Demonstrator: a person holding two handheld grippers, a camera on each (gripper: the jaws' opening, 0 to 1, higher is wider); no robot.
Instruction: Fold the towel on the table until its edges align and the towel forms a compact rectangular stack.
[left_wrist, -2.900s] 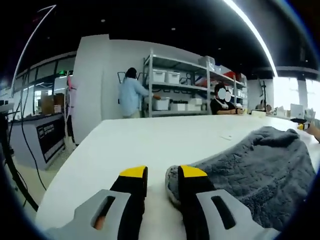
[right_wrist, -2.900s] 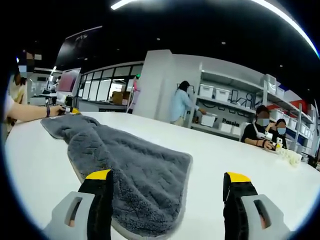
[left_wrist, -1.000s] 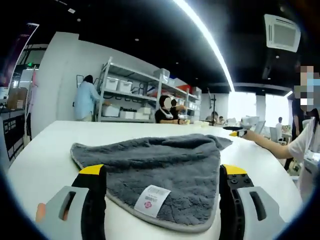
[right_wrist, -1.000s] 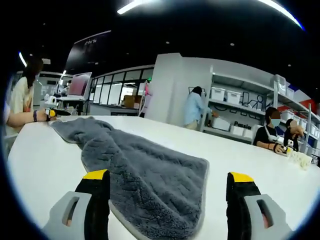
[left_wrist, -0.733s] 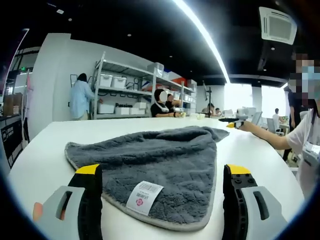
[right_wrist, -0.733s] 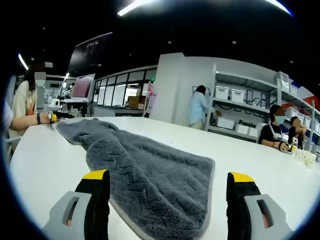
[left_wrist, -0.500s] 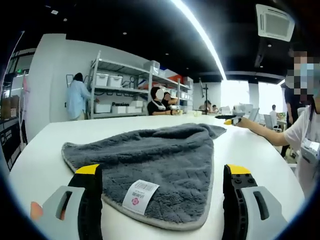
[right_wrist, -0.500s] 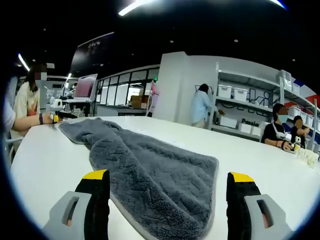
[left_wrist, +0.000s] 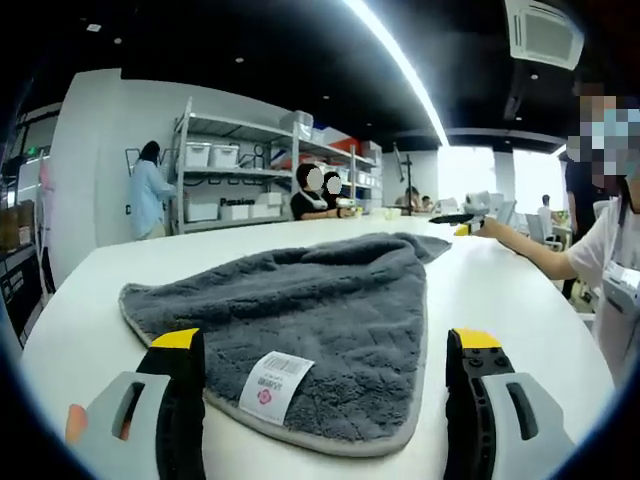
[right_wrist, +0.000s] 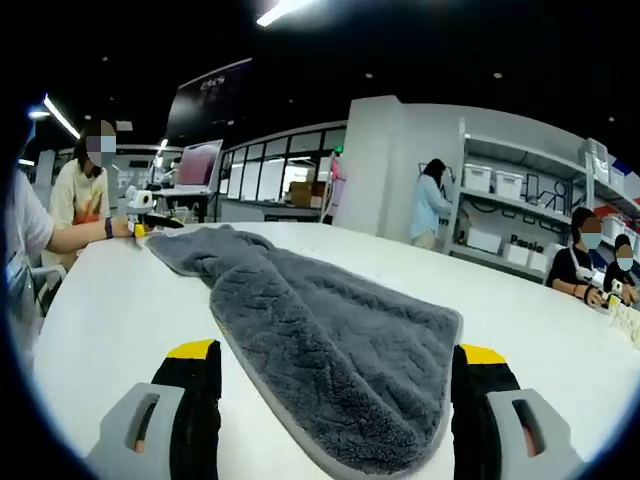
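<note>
Grey towel lying loosely spread on the white surface, with a white label at its near hem. In the left gripper view the left tool has its jaws wide apart, straddling the near edge and holding nothing; in the right gripper view the right tool is likewise spread and empty around the towel's other end. The cloth looks rumpled, perhaps doubled once, with edges unaligned. Judged stage: early; the squaring folds and compact stack remain to be made.
</note>
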